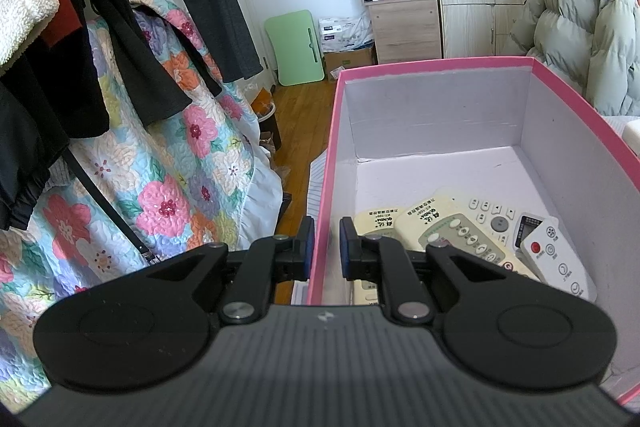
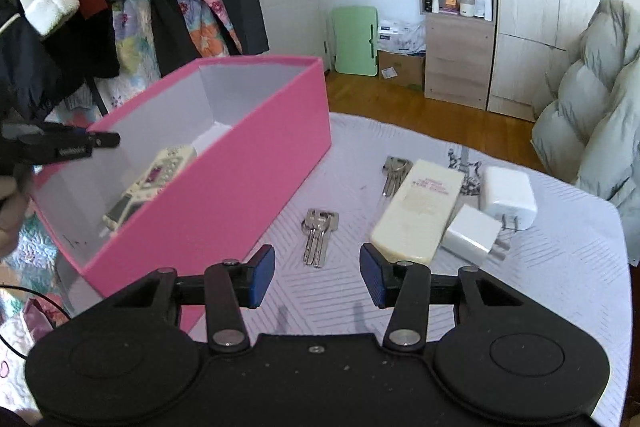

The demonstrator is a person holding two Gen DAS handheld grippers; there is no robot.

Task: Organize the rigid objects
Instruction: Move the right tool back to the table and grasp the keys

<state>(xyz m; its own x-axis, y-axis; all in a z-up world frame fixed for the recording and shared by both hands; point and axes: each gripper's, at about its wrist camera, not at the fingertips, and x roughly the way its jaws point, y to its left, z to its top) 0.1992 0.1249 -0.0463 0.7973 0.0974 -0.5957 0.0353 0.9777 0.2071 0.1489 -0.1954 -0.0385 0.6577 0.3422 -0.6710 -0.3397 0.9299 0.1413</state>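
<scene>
My left gripper is shut on the left wall of the pink box, one finger outside and one inside. Several remotes lie in the box's near end, a white one on the right. In the right wrist view the pink box stands at the left, with the left gripper on its far rim. My right gripper is open and empty above the cloth. A key bunch lies just ahead of it. Beyond are a second key bunch, a cream remote lying face down, and two white chargers.
The table has a pale striped cloth. A grey puffy jacket sits past its right edge. Dark clothes and a floral quilt hang to the left. A shelf unit and a green board stand at the far wall.
</scene>
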